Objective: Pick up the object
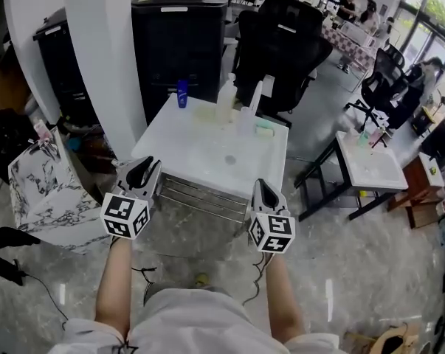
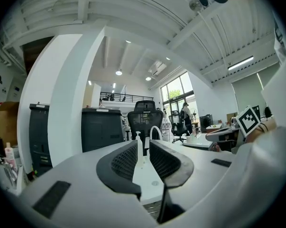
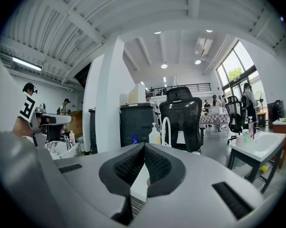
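Blue small plastic bottle point(image 1: 182, 93) and white pump bottle point(image 1: 226, 96) stand untouched at the far edge of the white square desk point(image 1: 200, 157); we can't tell which one is the target. Nothing is picked up yet. Left gripper point(image 1: 142, 171) jaws are slightly spread and empty. Right gripper point(image 1: 267, 191) jaws are pressed together and empty. Both hover by the desk's near edge, well apart from the bottles. We judge the whole reach and grasp is left.
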